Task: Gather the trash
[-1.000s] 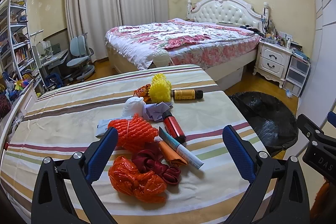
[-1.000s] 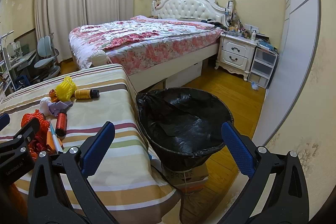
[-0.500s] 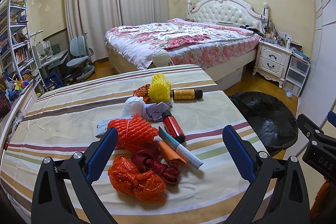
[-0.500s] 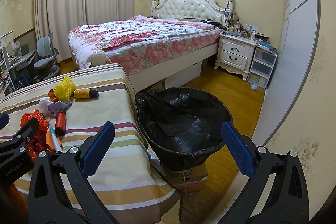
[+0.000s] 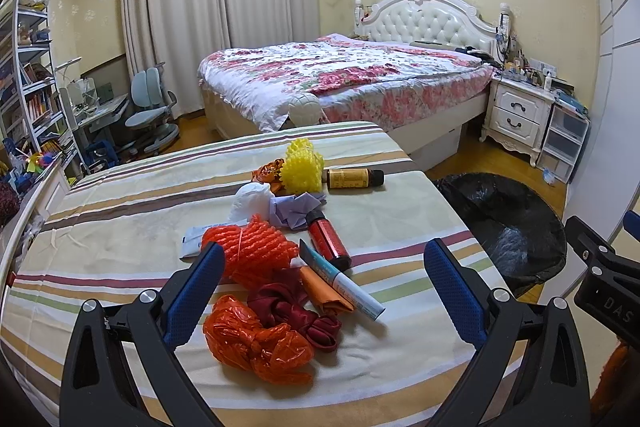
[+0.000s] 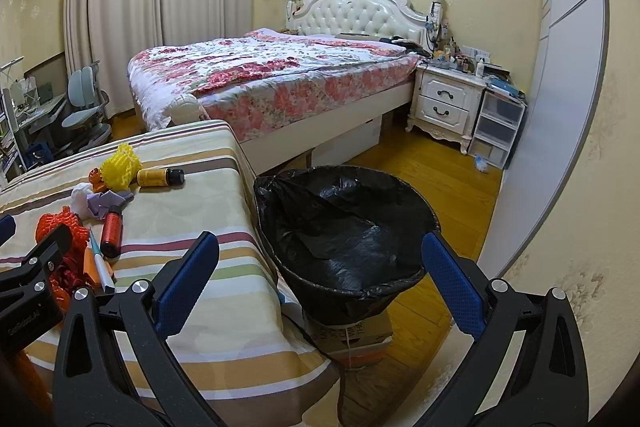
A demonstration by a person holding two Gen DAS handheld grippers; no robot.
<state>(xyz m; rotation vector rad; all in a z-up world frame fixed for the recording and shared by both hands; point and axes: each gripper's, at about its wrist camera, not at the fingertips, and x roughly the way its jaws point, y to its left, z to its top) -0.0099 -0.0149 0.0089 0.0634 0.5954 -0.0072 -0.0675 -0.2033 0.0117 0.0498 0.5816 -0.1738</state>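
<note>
Trash lies in a pile on the striped table point(image 5: 120, 211): an orange plastic bag point(image 5: 256, 343), a dark red ribbon point(image 5: 292, 311), an orange foam net point(image 5: 252, 255), a tube point(image 5: 340, 283), a red bottle point(image 5: 328, 239), a yellow foam net point(image 5: 302, 167), a brown bottle point(image 5: 354, 179), white and lilac paper point(image 5: 276, 203). My left gripper point(image 5: 320, 291) is open above the near pile. My right gripper point(image 6: 320, 275) is open and empty over the black-lined bin point(image 6: 344, 235), right of the table.
The bin also shows in the left wrist view point(image 5: 504, 223), standing on a cardboard box point(image 6: 348, 339). A flowered bed point(image 5: 340, 79) and nightstand point(image 5: 520, 115) stand behind. A desk chair point(image 5: 150, 107) and shelves point(image 5: 28, 79) are at the left.
</note>
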